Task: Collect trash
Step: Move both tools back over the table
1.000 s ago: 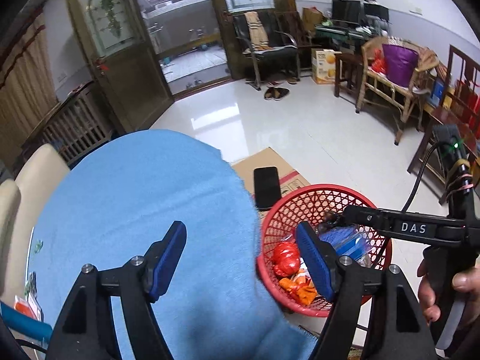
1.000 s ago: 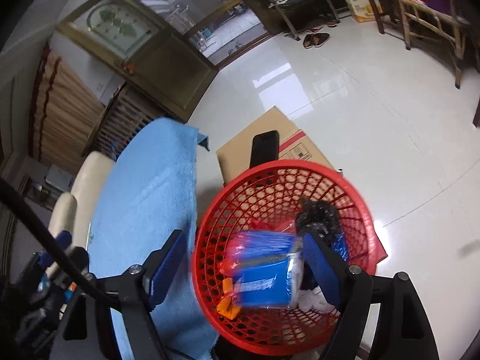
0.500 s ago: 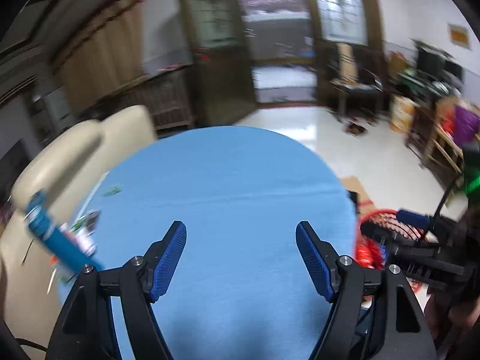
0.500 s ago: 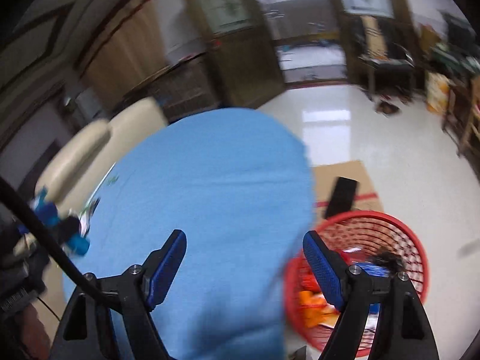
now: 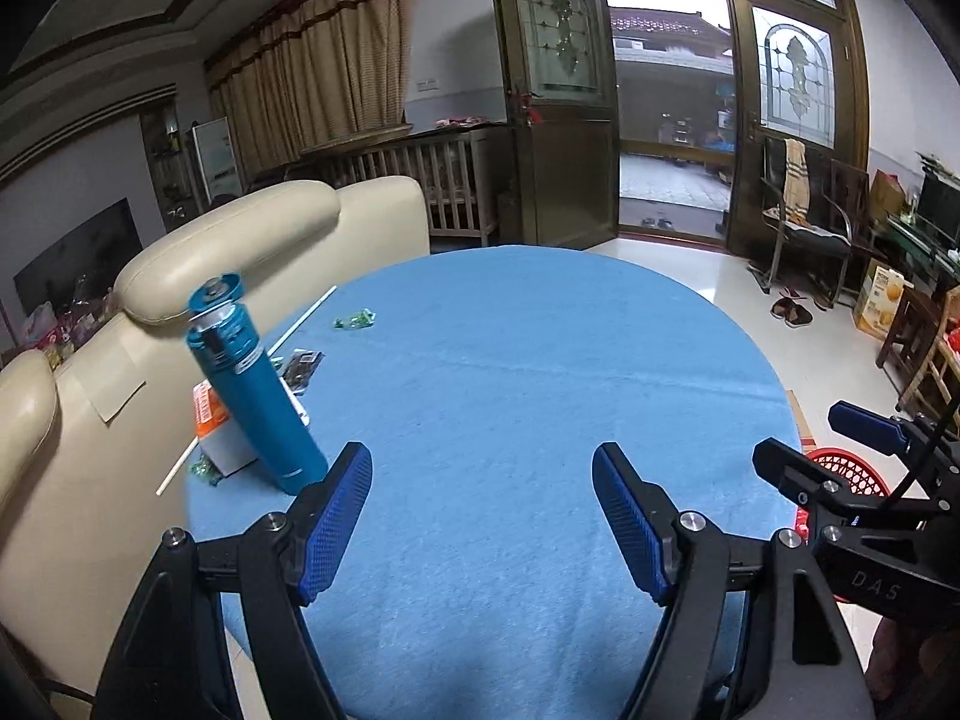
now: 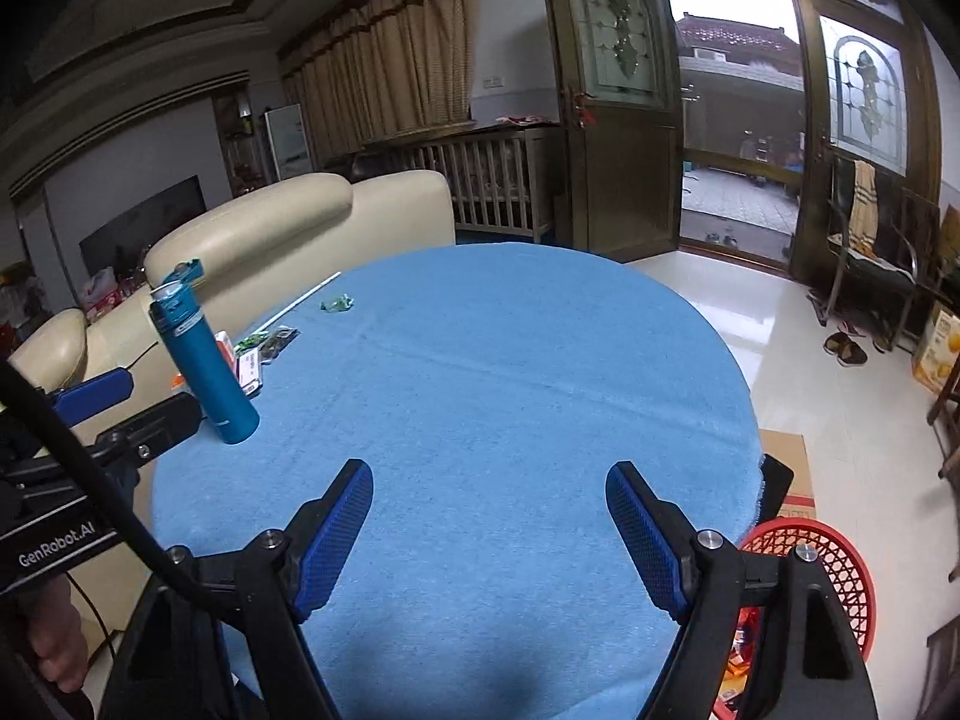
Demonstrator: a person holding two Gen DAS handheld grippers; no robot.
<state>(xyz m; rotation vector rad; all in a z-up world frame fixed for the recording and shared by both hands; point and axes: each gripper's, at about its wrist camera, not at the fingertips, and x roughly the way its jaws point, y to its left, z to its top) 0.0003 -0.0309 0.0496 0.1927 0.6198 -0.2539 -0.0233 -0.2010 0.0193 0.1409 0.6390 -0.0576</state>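
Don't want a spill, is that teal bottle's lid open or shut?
Open: the tall teal metal bottle stands upright with its flip cap hinged back.

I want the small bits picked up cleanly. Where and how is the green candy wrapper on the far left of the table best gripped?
Take the green wrapper across its crumpled raised middle, probably coming straight down from above: it lies low on the blue tablecloth, apart from the white stick. The left gripper, open and nearer that side, seems the natural choice.

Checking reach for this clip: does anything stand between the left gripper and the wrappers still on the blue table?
Partly. The upright teal bottle stands just ahead-left of the open left gripper, in front of the dark wrappers. The green wrapper farther back has only bare blue cloth before it.
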